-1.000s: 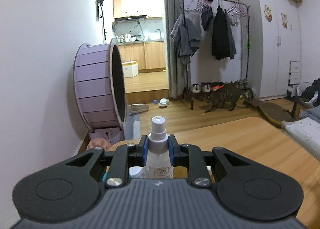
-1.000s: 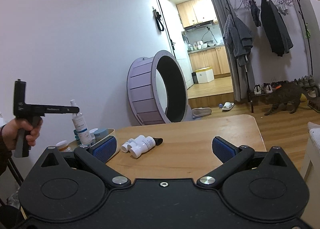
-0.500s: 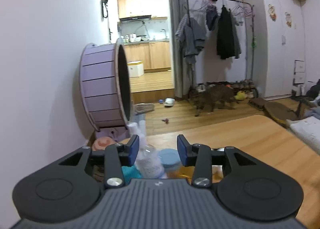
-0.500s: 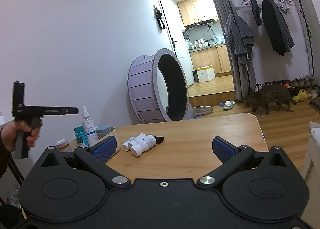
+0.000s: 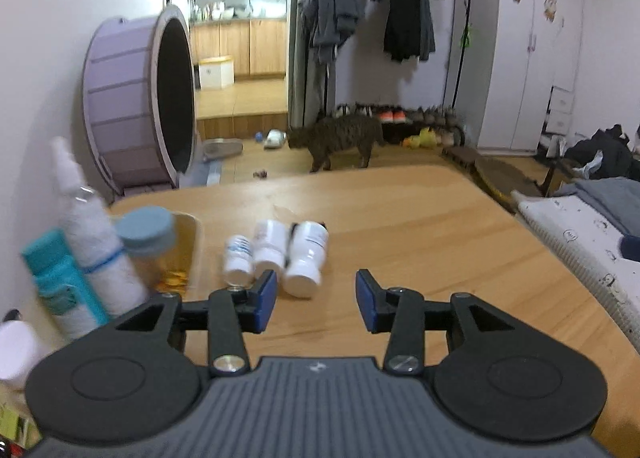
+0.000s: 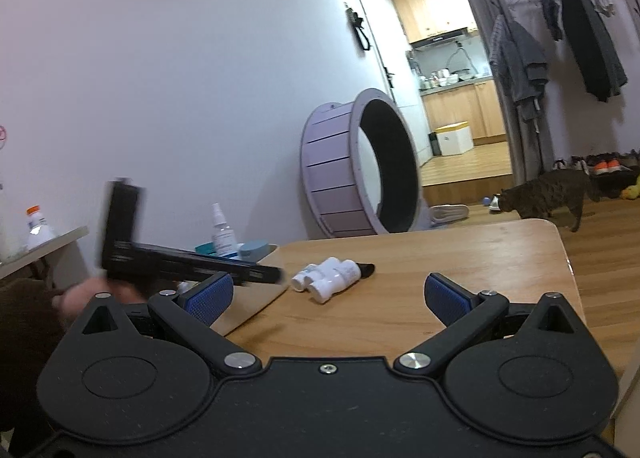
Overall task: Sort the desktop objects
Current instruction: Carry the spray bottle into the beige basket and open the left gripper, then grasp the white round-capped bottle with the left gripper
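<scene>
- Left wrist view: the left gripper (image 5: 316, 300) hangs over the wooden table (image 5: 420, 225), its jaws partly spread after just opening, with nothing between them. The three white bottles (image 5: 276, 252) lie side by side just beyond its left pad. Left of them, the spray bottle (image 5: 86, 234) stands in the tray (image 5: 196, 234) among other containers.
- Right wrist view: the right gripper (image 6: 328, 294) is spread wide and empty, well short of the white bottles. The tray lies just left of them.
- The spray bottle looks stowed; the step in hand seems to be reaching for the white bottles. Next, the left jaws likely need centring on one bottle before pinching.
</scene>
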A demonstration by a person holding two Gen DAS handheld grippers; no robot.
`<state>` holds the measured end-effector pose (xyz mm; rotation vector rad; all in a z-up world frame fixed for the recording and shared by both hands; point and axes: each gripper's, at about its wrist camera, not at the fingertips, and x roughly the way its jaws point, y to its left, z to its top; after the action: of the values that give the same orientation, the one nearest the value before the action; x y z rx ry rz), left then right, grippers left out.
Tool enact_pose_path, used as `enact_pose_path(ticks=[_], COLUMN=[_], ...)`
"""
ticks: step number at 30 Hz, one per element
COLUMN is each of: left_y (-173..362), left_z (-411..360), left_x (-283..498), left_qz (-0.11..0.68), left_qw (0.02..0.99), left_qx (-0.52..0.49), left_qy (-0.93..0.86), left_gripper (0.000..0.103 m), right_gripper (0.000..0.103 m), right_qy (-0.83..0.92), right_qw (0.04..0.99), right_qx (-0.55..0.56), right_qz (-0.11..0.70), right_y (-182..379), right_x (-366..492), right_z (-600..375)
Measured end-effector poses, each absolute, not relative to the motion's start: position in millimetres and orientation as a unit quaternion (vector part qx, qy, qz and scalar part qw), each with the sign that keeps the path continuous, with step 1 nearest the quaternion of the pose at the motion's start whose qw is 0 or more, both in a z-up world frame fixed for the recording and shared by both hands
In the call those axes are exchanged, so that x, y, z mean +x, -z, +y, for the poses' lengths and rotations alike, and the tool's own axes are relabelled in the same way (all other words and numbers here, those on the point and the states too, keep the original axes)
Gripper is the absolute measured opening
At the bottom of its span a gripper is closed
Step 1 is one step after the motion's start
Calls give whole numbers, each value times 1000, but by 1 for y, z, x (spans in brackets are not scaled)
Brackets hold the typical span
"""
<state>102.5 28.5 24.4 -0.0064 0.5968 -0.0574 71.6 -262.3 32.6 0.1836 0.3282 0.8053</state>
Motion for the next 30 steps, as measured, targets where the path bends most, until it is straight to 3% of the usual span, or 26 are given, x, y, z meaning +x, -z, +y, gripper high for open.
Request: enact_pose_path(ticks=[23,27,30], left_y=[18,19,15], left_z=[24,21,22], left_x=[162,156,145], left_qz=[339,338,326], left_qw=[940,941,945], left_qx=[32,38,34], left_qy=[-22,-4,5], left_gripper=[42,31,30], right_gripper=[103,103,103], right_qy=[-403,-403,-404], right_qw=[896,896,896], right_qx=[89,89,88], right_qz=[162,164,163], right_y=[-35,-37,-38], right_x=[66,68,67], right_z=[-269,-268,-268])
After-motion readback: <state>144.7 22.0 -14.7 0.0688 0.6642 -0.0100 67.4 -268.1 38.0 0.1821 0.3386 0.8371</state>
